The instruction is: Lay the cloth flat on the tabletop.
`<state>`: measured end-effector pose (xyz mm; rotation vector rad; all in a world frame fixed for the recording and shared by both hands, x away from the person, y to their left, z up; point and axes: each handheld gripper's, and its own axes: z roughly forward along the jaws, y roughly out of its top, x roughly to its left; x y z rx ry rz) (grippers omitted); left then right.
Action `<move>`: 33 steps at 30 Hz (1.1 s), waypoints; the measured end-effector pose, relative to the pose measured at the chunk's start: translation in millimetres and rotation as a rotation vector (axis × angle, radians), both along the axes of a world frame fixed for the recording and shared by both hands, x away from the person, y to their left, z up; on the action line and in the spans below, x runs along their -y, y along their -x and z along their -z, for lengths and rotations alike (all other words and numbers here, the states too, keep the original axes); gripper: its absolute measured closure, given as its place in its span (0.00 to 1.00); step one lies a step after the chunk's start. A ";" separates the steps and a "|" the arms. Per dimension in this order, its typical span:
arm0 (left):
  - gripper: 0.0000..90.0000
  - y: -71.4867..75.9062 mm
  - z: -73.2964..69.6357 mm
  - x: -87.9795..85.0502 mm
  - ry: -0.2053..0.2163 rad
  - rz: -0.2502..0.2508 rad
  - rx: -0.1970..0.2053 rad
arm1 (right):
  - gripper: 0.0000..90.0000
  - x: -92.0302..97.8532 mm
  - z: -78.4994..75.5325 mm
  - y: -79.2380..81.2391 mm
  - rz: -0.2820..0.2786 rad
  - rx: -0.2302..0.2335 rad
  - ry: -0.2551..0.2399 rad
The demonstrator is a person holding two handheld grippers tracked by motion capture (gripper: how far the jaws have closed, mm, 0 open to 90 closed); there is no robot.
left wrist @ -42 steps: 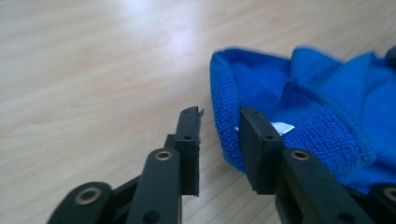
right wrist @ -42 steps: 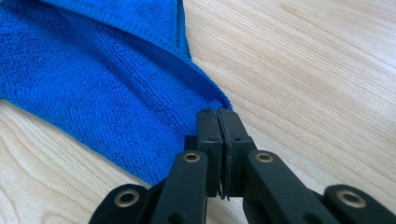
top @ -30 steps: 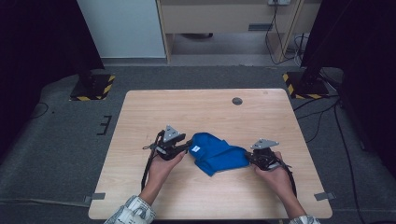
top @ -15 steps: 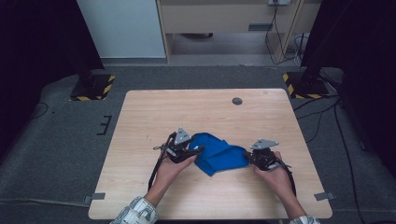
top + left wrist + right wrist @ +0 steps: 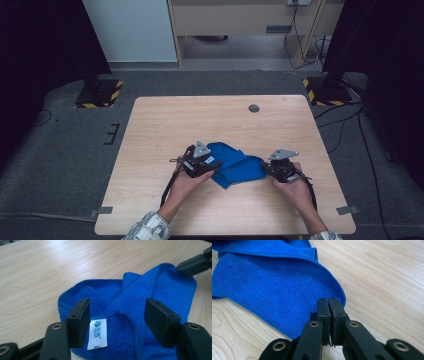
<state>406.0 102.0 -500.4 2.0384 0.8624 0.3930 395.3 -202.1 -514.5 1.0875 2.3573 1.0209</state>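
Two hand-held grippers meet a crumpled blue cloth (image 5: 234,164) lying toward the near edge of the wooden table (image 5: 165,120), slightly right of its middle. The left gripper (image 5: 117,320) has just been opening its jaws; they stand apart over the cloth's near end, beside its white label (image 5: 97,333), pads seemingly not pressing. The right gripper (image 5: 329,312) is clenched on the cloth's opposite corner.
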 end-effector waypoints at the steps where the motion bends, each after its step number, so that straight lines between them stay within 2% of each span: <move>1: 0.46 -0.1 1.0 0.8 -0.006 0.006 -0.002 | 0.98 0.0 0.0 0.0 0.000 0.000 0.000; 3: 0.50 -0.4 2.9 2.3 -0.020 0.010 -0.002 | 0.98 0.0 -0.1 0.1 0.001 0.001 -0.002; 8: 0.66 -3.6 5.6 0.0 -0.022 0.010 -0.013 | 0.98 0.1 -0.3 0.1 0.005 0.003 -0.003; 11: 0.81 -4.8 5.0 -3.1 -0.022 -0.008 -0.008 | 0.98 0.3 -0.6 0.0 0.006 0.005 0.000; 14: 0.91 -6.4 2.5 -8.2 -0.009 -0.036 0.004 | 0.98 0.6 -1.4 0.3 0.007 0.009 0.000; 17: 0.94 -6.6 -3.5 -16.3 0.012 -0.075 0.034 | 0.98 1.5 -3.2 0.6 0.013 0.017 -0.001; 24: 0.96 -10.4 -14.2 -40.3 0.072 -0.156 0.063 | 0.98 9.1 -8.7 0.2 0.041 0.034 -0.017; 29: 0.96 -11.5 -19.4 -50.0 0.108 -0.190 0.075 | 0.99 13.0 -10.9 -0.4 0.050 0.042 -0.022; 33: 0.97 -12.1 -21.2 -54.4 0.115 -0.206 0.081 | 0.99 17.0 -13.9 -0.6 0.061 0.056 -0.026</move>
